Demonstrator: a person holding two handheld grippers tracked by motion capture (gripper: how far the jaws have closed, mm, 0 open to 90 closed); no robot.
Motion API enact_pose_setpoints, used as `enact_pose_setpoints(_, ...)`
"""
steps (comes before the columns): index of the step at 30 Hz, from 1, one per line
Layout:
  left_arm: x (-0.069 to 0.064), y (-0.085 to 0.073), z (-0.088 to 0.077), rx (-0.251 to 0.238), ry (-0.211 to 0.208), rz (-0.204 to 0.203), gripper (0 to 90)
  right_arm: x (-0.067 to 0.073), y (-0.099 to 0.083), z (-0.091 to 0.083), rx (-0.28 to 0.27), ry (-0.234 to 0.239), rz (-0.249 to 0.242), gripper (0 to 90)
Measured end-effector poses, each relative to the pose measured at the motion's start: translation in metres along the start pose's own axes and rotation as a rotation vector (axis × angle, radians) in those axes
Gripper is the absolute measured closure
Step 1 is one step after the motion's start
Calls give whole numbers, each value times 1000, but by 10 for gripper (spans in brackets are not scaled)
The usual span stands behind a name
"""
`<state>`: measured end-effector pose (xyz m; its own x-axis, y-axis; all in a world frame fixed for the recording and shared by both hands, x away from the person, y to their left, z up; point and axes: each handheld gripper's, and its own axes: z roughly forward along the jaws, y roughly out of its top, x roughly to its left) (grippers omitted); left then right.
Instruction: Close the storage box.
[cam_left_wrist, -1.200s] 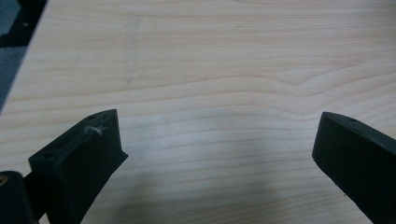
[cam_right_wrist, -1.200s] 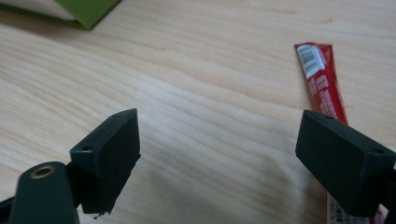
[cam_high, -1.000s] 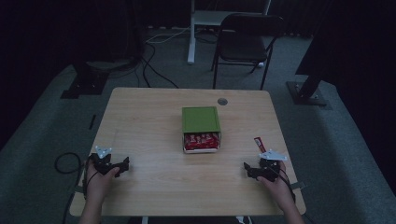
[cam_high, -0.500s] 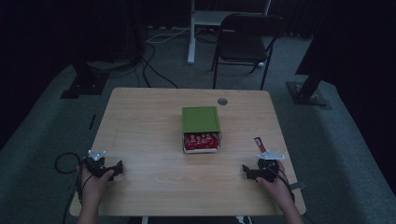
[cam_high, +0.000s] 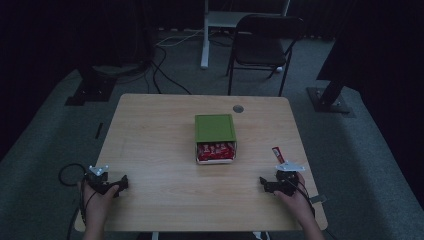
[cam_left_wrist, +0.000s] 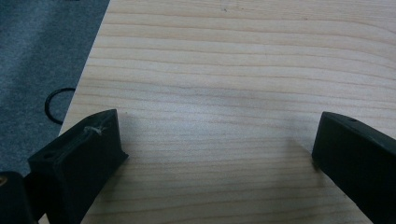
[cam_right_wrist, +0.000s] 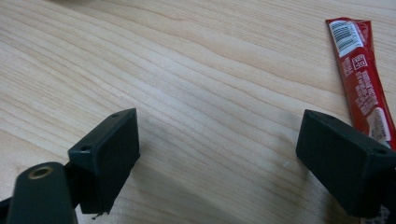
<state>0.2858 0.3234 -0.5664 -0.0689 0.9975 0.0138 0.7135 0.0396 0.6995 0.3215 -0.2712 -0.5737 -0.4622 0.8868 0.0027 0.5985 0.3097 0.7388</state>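
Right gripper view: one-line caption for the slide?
Open right gripper hovering over bare wooden table, jaws spread wide, a red sachet lying flat beside one jaw.

Box (cam_high: 215, 137) at tabletop (cam_high: 150, 130) centre. Packet (cam_high: 277, 154) near right edge, just ahead of my right gripper (cam_high: 272, 183). My left gripper (cam_high: 112, 184) near front-left corner.

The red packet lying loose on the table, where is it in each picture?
High view: the red packet lies near the table's right edge, just beyond the right gripper.
Right gripper view: upper right, beside the right-hand jaw.
Left gripper view: not in it.
Shared landmark: the wooden table.
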Motion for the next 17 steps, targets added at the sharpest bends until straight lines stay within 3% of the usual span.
enact_pose_setpoints(17, -3, 3, 3, -6, 17, -22, 21, 0, 0, 0, 1, 2, -2, 123)
